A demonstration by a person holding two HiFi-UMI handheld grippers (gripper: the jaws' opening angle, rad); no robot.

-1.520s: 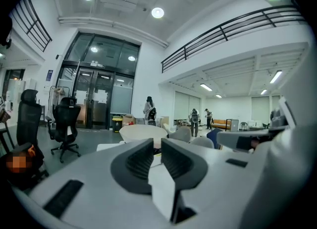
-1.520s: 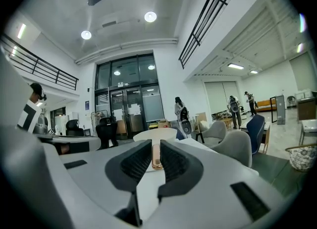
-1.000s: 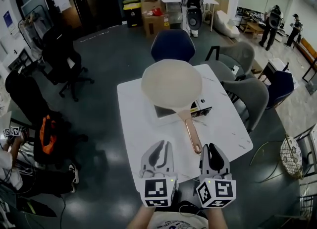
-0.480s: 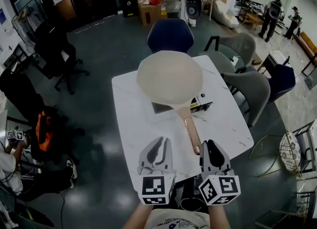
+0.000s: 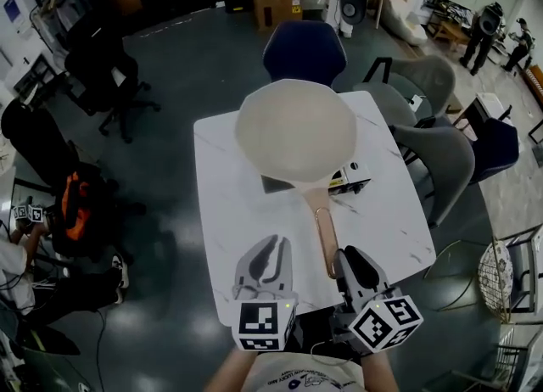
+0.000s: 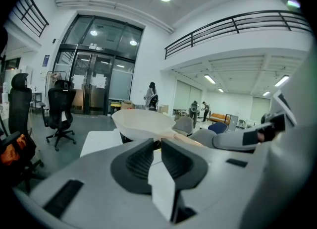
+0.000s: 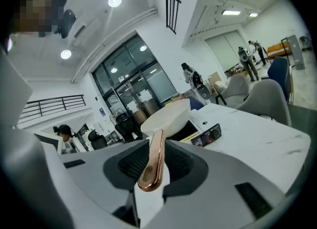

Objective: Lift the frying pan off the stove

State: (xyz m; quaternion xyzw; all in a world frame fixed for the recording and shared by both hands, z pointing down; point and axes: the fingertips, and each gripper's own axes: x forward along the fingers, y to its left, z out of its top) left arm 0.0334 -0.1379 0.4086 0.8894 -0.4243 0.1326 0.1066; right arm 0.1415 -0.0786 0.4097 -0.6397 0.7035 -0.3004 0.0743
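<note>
A cream frying pan point(image 5: 294, 130) sits on a small portable stove point(image 5: 349, 180) on the white table point(image 5: 229, 204). Its copper handle point(image 5: 323, 229) points toward me. My right gripper point(image 5: 344, 259) is at the handle's end, jaws opening. In the right gripper view the handle point(image 7: 152, 161) lies in the gap of that gripper point(image 7: 159, 143), and I see no pad pressing on it. My left gripper point(image 5: 270, 250) hovers over the table's near edge, left of the handle. It is shut and empty, as the left gripper view shows point(image 6: 157, 141), with the pan point(image 6: 141, 124) ahead.
A blue chair point(image 5: 303, 51) stands behind the table and grey chairs point(image 5: 441, 157) at its right. A black office chair point(image 5: 102, 68) and bags are at the left, a wire basket point(image 5: 501, 267) at the far right. People stand far off.
My right gripper has turned and shifted left to the handle's end, and its jaws have parted. The left gripper has stayed shut near the table edge.
</note>
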